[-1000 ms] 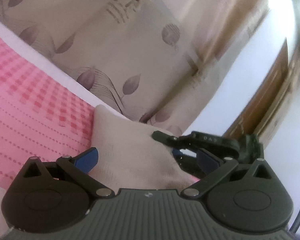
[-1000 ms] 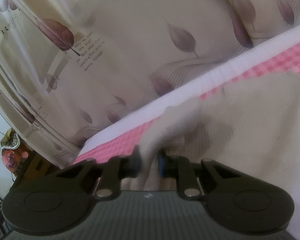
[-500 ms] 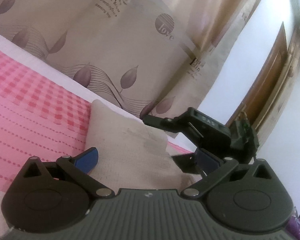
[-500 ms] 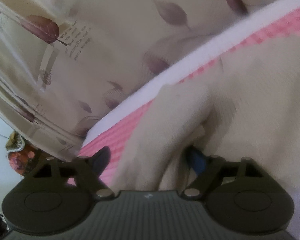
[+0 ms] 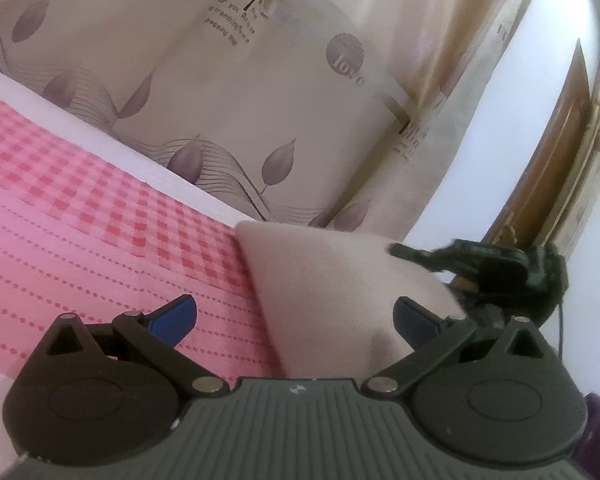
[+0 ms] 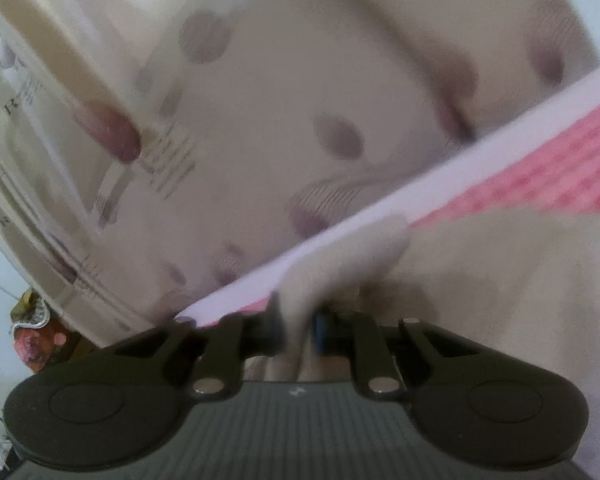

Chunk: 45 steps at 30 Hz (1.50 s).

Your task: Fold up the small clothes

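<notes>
Cloth is the landmark here: a small beige garment (image 5: 332, 280) lies on the pink checked bedspread (image 5: 80, 216), its near corner reaching in between the spread blue pads of the left gripper (image 5: 294, 316). In the left wrist view those jaws stand wide apart and grip nothing, one pad over the bedspread beside the garment and the other over the fabric itself, probably so that hand stays clear while the other works the fold. Beyond the garment's far edge the right gripper (image 5: 472, 260) shows as a dark shape, with the leaf-printed curtain (image 5: 236, 112) and a wooden door (image 5: 560, 148) behind it. Against half a second ago, this view has shifted so that more bedspread shows, and the right gripper sits lower against the garment's far edge. In the right wrist view, which is blurred by motion, the right gripper (image 6: 298, 328) has its jaws drawn close on a raised pinch of the garment (image 6: 500, 280); I read that as a firm hold, though the smear makes it hard to be sure. Half a second ago these jaws were parted around the fabric, so they have since closed, likely to lift that corner and carry it over.
</notes>
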{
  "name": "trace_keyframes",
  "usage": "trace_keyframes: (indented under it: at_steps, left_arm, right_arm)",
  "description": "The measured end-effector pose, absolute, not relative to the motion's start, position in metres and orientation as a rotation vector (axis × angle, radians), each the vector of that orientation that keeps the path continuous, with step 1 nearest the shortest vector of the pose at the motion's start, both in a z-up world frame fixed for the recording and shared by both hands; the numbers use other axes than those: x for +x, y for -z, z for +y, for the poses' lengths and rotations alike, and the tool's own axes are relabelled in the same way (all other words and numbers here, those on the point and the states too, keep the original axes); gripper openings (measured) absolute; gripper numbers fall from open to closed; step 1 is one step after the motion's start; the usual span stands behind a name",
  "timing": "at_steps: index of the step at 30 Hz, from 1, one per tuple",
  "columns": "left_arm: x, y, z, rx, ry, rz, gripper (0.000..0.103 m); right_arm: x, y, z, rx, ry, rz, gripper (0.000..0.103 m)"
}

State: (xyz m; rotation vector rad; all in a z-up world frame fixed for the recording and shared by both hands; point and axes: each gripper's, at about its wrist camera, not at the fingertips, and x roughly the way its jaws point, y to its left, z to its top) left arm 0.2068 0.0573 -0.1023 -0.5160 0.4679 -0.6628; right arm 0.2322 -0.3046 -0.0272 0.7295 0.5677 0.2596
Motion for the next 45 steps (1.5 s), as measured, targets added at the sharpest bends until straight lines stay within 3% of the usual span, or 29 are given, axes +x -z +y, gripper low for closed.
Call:
trace_keyframes:
  at_steps: [7,20,26,29,37,41,45]
  left_arm:
    - [0.21,0.103,0.056,-0.516,0.65,0.485,0.103]
    - [0.212,0.101,0.052,-0.482,0.692,0.522,0.103]
    - [0.173,0.081,0.008,-0.26,0.778,0.496,0.103]
    - [0.171,0.079,-0.033,-0.111,0.757,0.582,0.103]
    - [0.185,0.086,-0.107,0.131,0.568,0.613,0.103]
    - [0.182,0.089,-0.103,0.192,0.384,0.574,0.103]
    - [0.185,0.092,-0.056,0.062,0.337,0.676,0.103]
  right_arm:
    - [0.218,0.021,-0.369,0.64,-0.17,0.604,0.015]
    - [0.231,0.079,-0.398,0.659,-0.099,0.663,0.016]
    - [0.242,0.067,-0.39,0.546,-0.076,0.629,0.016]
    - [0.248,0.073,-0.38,0.42,-0.051,0.65,0.017]
    - [0.242,0.074,-0.387,0.453,-0.066,0.604,0.019]
    - [0.241,0.074,-0.387,0.448,-0.07,0.599,0.02]
    - [0.241,0.074,-0.383,0.412,-0.072,0.597,0.021]
